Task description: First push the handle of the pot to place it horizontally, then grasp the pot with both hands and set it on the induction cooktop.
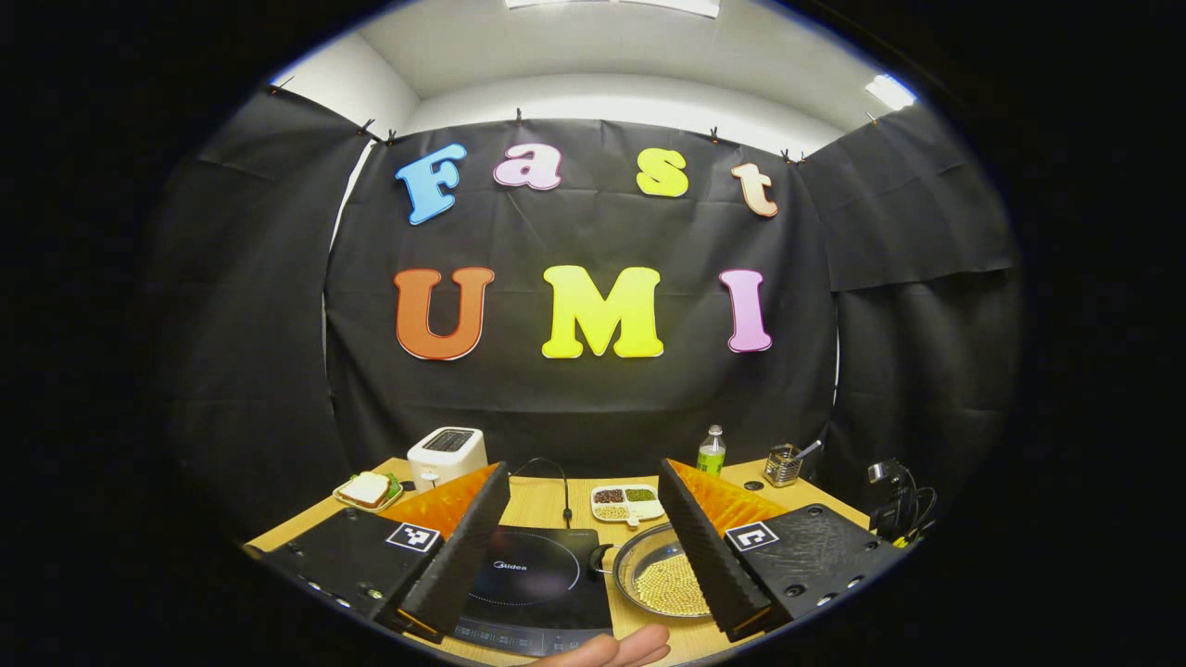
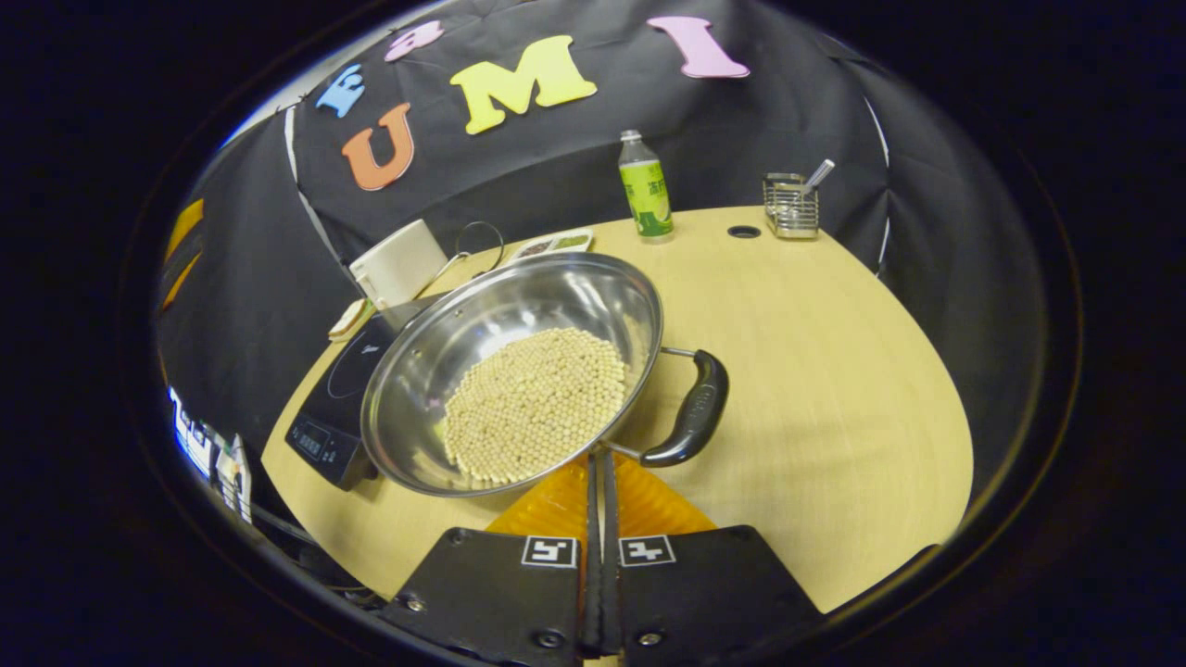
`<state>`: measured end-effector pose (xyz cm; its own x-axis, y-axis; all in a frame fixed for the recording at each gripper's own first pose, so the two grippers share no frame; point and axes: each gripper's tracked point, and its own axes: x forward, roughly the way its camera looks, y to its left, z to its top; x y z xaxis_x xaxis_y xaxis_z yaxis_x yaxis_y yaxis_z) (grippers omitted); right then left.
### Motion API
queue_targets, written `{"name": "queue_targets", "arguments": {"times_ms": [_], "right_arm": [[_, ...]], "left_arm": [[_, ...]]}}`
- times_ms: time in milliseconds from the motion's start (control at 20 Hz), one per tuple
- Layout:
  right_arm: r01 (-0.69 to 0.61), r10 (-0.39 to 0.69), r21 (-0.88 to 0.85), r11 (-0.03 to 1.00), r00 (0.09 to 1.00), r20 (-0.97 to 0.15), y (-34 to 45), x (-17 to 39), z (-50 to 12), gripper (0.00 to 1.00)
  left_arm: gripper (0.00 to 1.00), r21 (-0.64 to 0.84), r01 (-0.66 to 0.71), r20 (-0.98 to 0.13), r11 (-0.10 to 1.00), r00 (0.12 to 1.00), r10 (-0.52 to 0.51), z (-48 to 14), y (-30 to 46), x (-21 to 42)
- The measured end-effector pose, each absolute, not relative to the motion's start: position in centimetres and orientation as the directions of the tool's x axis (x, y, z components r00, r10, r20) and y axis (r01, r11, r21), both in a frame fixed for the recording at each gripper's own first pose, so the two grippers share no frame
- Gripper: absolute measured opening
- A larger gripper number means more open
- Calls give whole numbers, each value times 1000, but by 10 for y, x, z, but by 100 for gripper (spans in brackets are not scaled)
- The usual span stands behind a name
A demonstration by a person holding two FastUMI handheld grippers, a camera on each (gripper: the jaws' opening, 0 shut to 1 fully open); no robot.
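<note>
step: handle push | right gripper (image 2: 599, 463) jaws closed at pot (image 2: 514, 371) handle (image 2: 697, 408) | left gripper (image 1: 584, 547) jaws wide | next: swing handle horizontal

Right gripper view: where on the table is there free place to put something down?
Bare wood lies right of the pot and its handle, up to the table edge, with the bottle and utensil rack behind. Left is crowded: cooktop, toaster.

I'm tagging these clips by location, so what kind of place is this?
Probably a mock kitchen set up in a recording booth: a wooden table with a cooktop, a toaster and a pot of beans, backed by black cloth.
</note>
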<state>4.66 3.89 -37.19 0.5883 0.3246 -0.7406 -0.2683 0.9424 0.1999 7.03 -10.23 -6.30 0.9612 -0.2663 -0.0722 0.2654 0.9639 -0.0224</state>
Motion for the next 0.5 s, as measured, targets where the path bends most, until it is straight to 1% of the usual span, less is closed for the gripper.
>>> {"name": "queue_targets", "arguments": {"times_ms": [50,100,150,250,300,350,450,500], "right_arm": [[-263,310,184,947,600,-738,34,51,-370,0],[-257,301,177,950,606,-736,32,53,-369,4],[-256,295,170,952,609,-736,30,56,-369,0],[-253,282,155,955,613,-738,27,60,-370,0],[-248,278,154,957,615,-738,26,63,-371,1],[-244,271,148,958,617,-739,24,66,-371,4],[-235,251,127,964,628,-736,18,74,-371,3],[-229,237,114,967,635,-735,15,79,-371,0]], "left_arm": [[96,-25,266,-74,964,961,-267,-65,-102,70],[96,-27,264,-70,964,962,-266,-65,-101,71],[96,-31,262,-63,965,963,-263,-64,-100,71],[96,-42,264,-57,964,962,-266,-64,-100,72],[96,-44,265,-56,963,962,-267,-63,-99,72],[96,-44,265,-57,963,962,-267,-65,-99,72],[96,-39,265,-67,964,961,-267,-70,-98,72],[96,-37,265,-73,964,961,-267,-72,-98,73]]}}
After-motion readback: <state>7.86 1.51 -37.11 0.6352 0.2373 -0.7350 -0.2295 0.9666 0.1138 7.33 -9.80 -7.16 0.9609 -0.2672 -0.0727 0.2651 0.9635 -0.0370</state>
